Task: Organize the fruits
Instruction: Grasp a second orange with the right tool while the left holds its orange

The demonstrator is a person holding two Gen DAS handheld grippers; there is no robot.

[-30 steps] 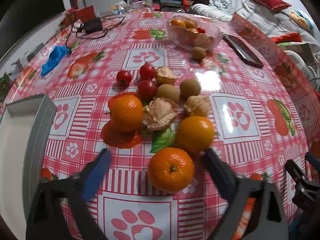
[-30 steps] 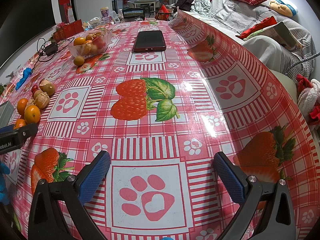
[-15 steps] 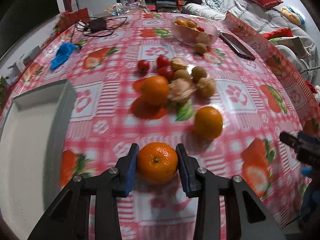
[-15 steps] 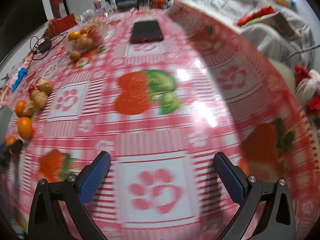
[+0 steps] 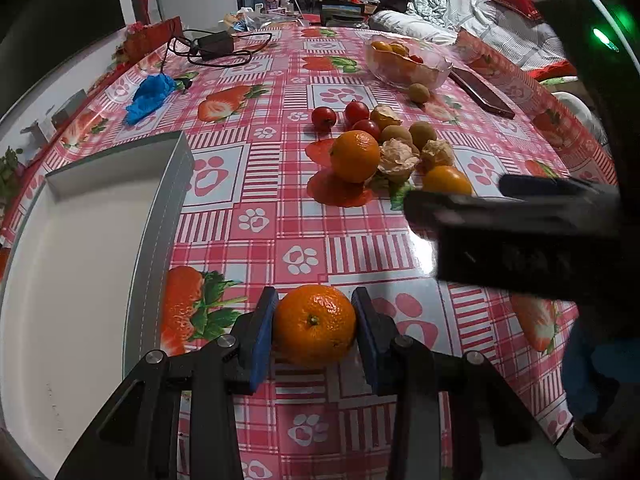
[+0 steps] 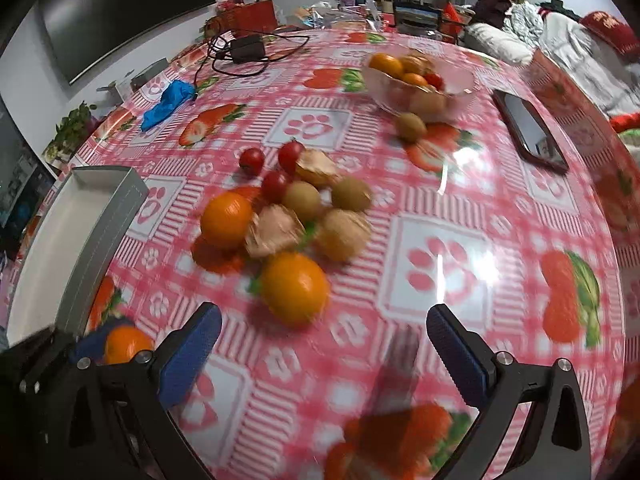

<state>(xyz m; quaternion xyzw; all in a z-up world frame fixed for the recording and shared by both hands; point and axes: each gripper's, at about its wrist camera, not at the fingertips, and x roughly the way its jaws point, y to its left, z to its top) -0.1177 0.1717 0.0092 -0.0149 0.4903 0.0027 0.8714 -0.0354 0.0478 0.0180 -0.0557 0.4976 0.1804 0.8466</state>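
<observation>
Strawberry-print bench [image 5: 304, 216]: our left gripper [image 5: 314, 330] fingers clamp the mandarin [image 5: 314, 326], white tray [image 5: 80, 264] at frame left; right gripper [image 6: 324, 344] fingers apart.

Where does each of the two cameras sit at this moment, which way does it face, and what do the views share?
Left wrist: on the left gripper, looking forward along the table; its blue pads clamp an orange, white tray at left, the dark right gripper body intruding at right.
Right wrist: on the right gripper, open, facing the fruit pile; the left gripper shows at lower left.
Shared: tray, pile, glass bowl, phone, blue cloth.
</observation>
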